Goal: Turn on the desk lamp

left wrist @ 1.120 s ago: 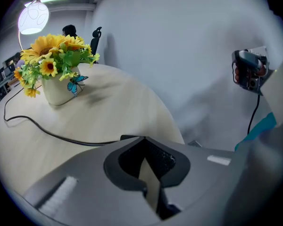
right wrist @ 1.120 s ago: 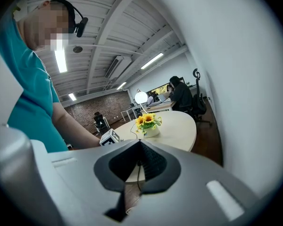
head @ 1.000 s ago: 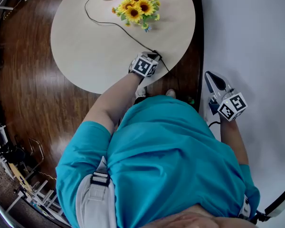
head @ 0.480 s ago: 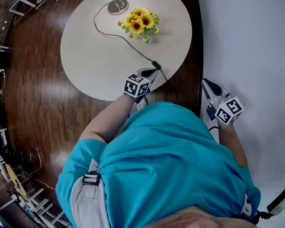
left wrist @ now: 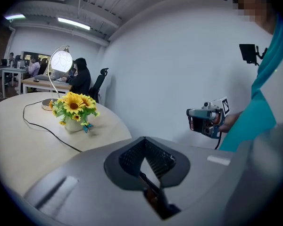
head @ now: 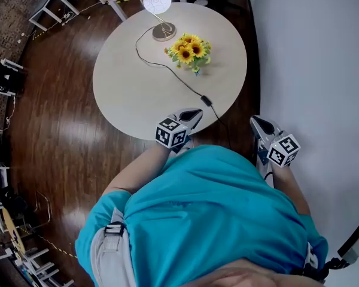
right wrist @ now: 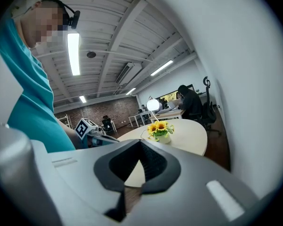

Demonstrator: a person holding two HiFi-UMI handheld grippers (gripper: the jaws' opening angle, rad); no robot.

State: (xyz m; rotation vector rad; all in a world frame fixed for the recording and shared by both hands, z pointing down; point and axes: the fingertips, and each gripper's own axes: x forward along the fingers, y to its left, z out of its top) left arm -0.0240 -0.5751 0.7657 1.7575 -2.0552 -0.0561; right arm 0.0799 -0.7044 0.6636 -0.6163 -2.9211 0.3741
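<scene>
the left gripper (head: 194, 112) is held with its jaws closed tip to tip, and nothing is gripped between them. it is seen at the near edge of the round table (head: 125, 91), with its tip pointed toward the small switch (head: 207, 100) on the black cord (head: 170, 70); the switch is near but is not touched. the right gripper (head: 255, 121) is likewise closed on nothing and is held off the table, over the dark wooden floor (head: 54, 118) beside the white wall (head: 311, 58). the two are well apart, each held out by a person in a teal shirt (head: 215, 214).

the desk lamp (head: 157, 2) is found at the far edge of the table, standing upright on its round base, and its round shade is seen glowing white. the cord is run from the base across the tabletop to the near edge. a bunch of sunflowers (head: 190, 49) is set just beside the lamp base, on the side nearer the person.
</scene>
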